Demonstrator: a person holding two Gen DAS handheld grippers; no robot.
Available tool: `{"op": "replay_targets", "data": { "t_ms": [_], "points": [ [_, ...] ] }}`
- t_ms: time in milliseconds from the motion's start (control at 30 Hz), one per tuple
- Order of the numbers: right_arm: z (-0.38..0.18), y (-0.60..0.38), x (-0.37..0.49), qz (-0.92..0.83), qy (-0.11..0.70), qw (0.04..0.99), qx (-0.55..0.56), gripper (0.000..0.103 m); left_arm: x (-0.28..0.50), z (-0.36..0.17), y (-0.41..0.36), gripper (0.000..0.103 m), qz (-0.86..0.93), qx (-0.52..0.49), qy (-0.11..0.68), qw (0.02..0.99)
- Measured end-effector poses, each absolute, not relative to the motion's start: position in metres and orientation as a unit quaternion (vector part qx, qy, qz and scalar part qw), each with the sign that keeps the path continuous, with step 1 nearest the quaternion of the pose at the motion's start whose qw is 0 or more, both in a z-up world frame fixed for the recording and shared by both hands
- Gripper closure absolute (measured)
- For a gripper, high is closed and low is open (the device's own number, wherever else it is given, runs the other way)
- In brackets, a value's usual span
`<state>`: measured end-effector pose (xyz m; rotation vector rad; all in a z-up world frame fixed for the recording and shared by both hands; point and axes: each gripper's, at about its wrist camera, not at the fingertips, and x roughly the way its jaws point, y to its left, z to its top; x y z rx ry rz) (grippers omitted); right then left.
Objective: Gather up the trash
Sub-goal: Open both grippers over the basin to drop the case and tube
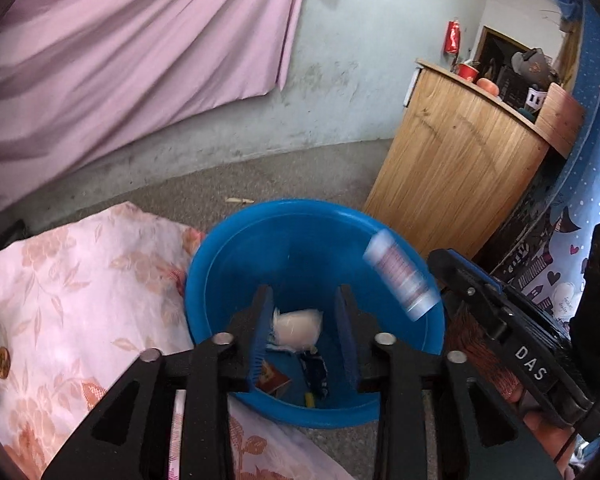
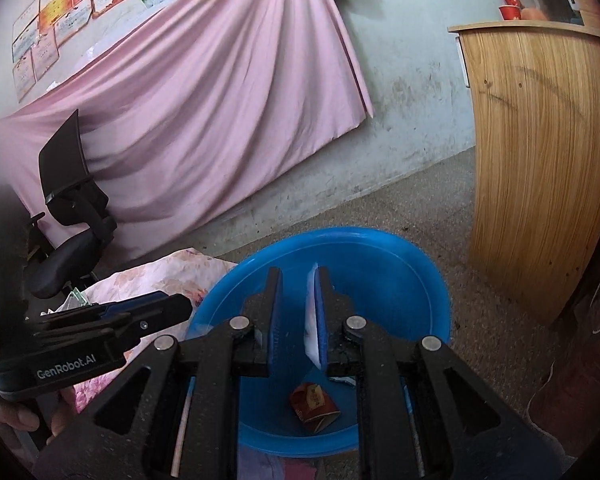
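Blue basin (image 1: 228, 264) lay at 12 o'clock below both tools. The tube (image 1: 400, 276), blurred over the rim at 2 o'clock, might have bounced out. Right gripper (image 2: 298, 276) stood narrowly parted, with the tube loose against 1 pad. Left gripper (image 1: 304, 294) gaped wide, a white wad (image 1: 298, 330) touching its 9 o'clock finger.

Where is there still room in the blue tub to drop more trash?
The blue tub is bare along its far wall and right side. Its near bottom is crowded: a red wrapper, a white wad and a dark scrap. The grey floor between tub and wooden cabinet is free too.
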<state>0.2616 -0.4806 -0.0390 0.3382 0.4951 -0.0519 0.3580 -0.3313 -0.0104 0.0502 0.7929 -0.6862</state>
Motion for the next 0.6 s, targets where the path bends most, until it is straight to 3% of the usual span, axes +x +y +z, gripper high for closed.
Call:
{"op": "replay_targets", "data": {
  "t_ms": [233, 367, 533, 600],
  "points": [
    [-0.034, -0.479, 0.261, -0.026, 0.237, 0.957, 0.163, 0.060, 0.358, -0.006, -0.312, 0.068, -0.309, 0.010, 0.368, 0.877],
    [-0.025, -0.472, 0.258, -0.023, 0.219, 0.962, 0.159, 0.054, 0.349, 0.004, -0.295, 0.058, -0.293, 0.004, 0.341, 0.893],
    [-0.009, -0.455, 0.256, -0.014, 0.193, 0.969, 0.151, 0.041, 0.338, 0.019, -0.266, 0.054, -0.270, -0.005, 0.311, 0.911],
    [-0.002, -0.448, 0.255, -0.012, 0.180, 0.972, 0.148, 0.034, 0.333, 0.026, -0.252, 0.045, -0.256, -0.012, 0.298, 0.920]
  ]
}}
